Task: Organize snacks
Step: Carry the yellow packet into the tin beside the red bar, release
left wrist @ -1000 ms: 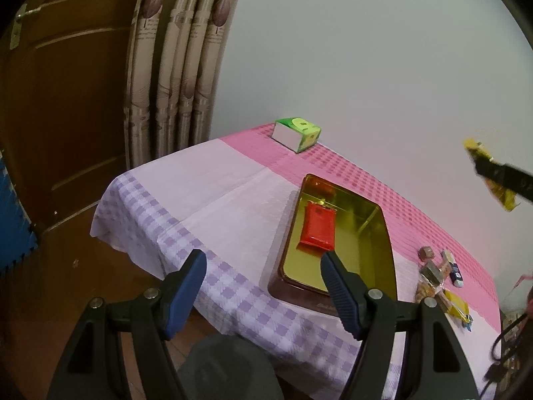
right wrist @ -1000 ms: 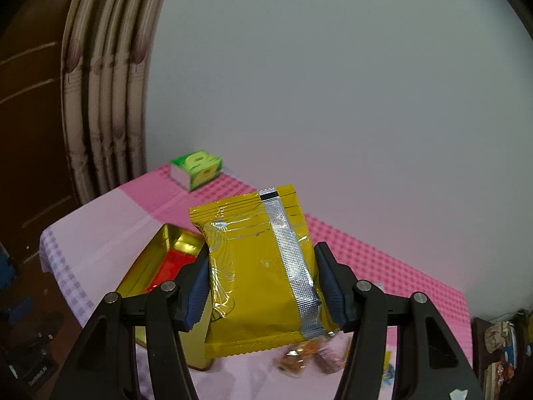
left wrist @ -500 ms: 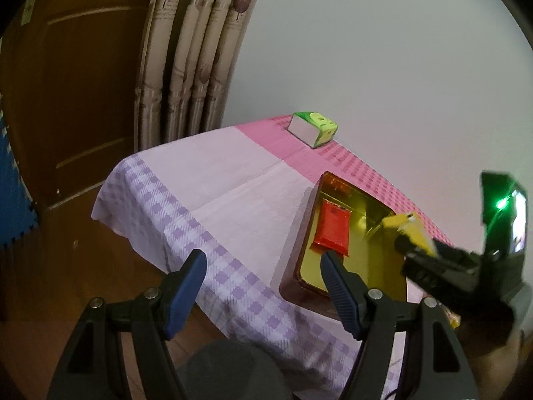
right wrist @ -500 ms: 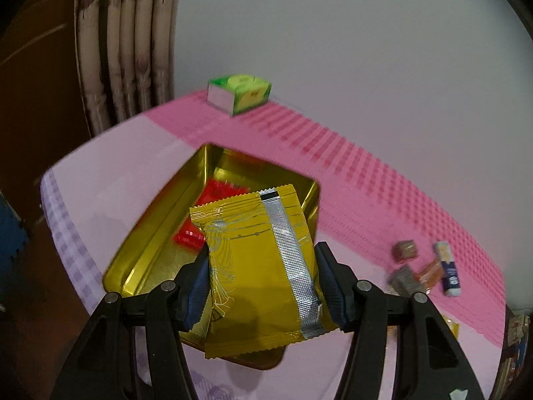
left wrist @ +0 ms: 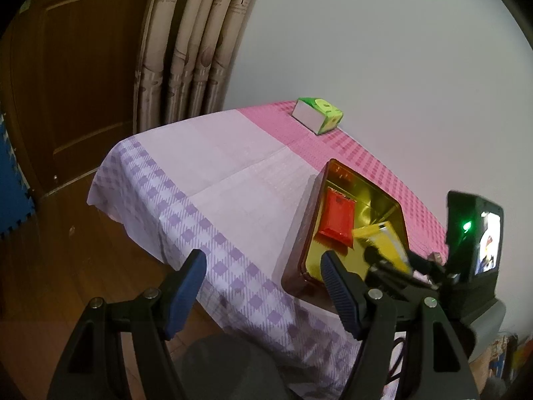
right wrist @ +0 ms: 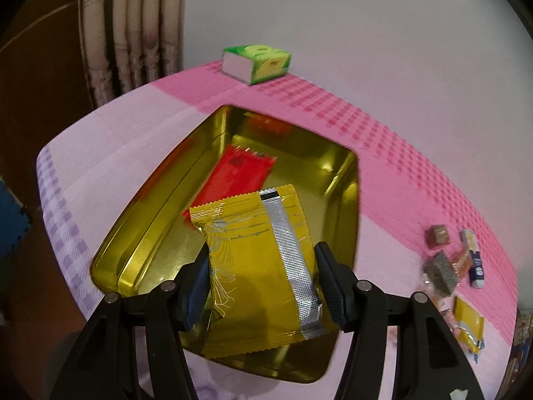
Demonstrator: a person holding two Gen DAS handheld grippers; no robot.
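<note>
Right tongs [right wrist: 261,281] angled downward, jaws clamped; left tongs [left wrist: 263,288] gape, empty.

Home setting, looks like a living or dining room. Evidence: panelled wooden door [left wrist: 76,93], patterned pleated curtain [left wrist: 190,43] next to it, plain white wall [left wrist: 383,50], wood floor [left wrist: 66,266]. Blue foam puzzle mat [left wrist: 11,183] at the floor edge, the kind used in households. Table wears a pink and lilac checked tablecloth [left wrist: 213,166]. On it a green tissue pack [left wrist: 318,115], a gold tin [right wrist: 353,206] and loose wrapped snacks [right wrist: 449,266]. Nothing industrial or commercial visible.
</note>
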